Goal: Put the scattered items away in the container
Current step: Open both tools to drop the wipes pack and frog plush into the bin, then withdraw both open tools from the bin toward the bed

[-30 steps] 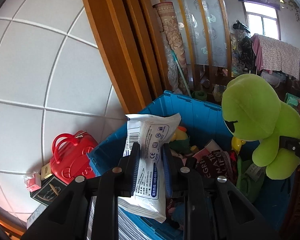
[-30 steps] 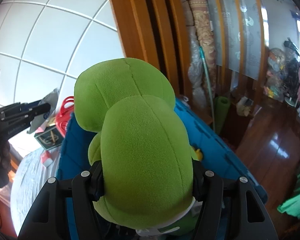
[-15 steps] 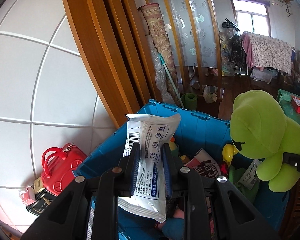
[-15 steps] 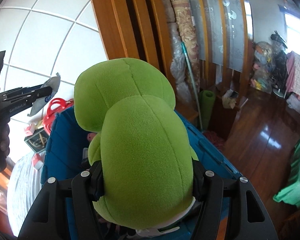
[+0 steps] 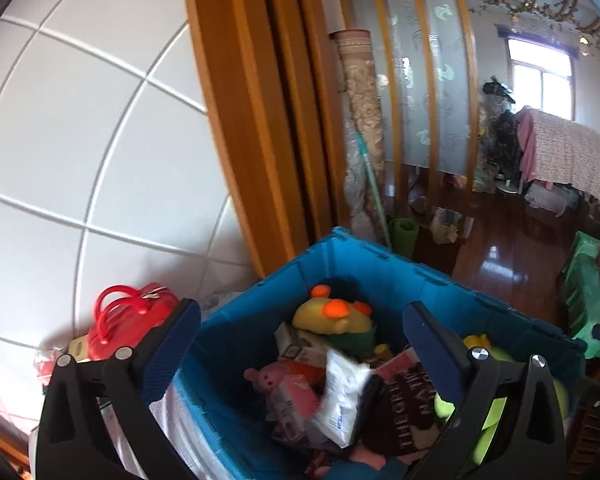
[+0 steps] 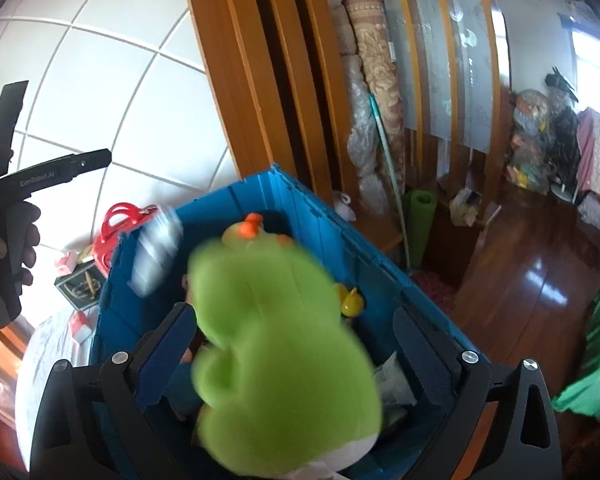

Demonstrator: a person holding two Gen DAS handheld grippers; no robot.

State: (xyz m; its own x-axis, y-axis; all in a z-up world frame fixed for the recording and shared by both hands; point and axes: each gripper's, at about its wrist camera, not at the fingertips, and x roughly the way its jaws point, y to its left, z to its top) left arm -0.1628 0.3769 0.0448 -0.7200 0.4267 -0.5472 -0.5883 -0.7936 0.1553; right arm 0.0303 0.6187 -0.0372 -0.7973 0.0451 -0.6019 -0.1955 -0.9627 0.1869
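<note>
The blue crate point(image 5: 380, 264) holds several toys and packets. My left gripper point(image 5: 304, 344) is open above it, jaws wide apart and empty. The white packet point(image 5: 342, 398) lies among the items in the crate, beside a pink pig toy point(image 5: 266, 378) and a dark printed cloth point(image 5: 408, 412). My right gripper point(image 6: 292, 344) is open over the crate point(image 6: 332, 232). The green plush toy point(image 6: 284, 344) is blurred between its spread jaws, free of the pads. A blurred white packet point(image 6: 156, 252) shows at the crate's left wall.
A red toy suitcase point(image 5: 128, 320) and a dark box point(image 6: 80, 286) sit left of the crate by the white tiled wall. Wooden door frames and a rolled mat point(image 5: 360, 120) stand behind. A green stool point(image 5: 592, 308) is at the right on the wood floor.
Both grippers opened. The white packet left the left jaws and dropped into the crate. The green plush left the right jaws and is falling toward the crate.
</note>
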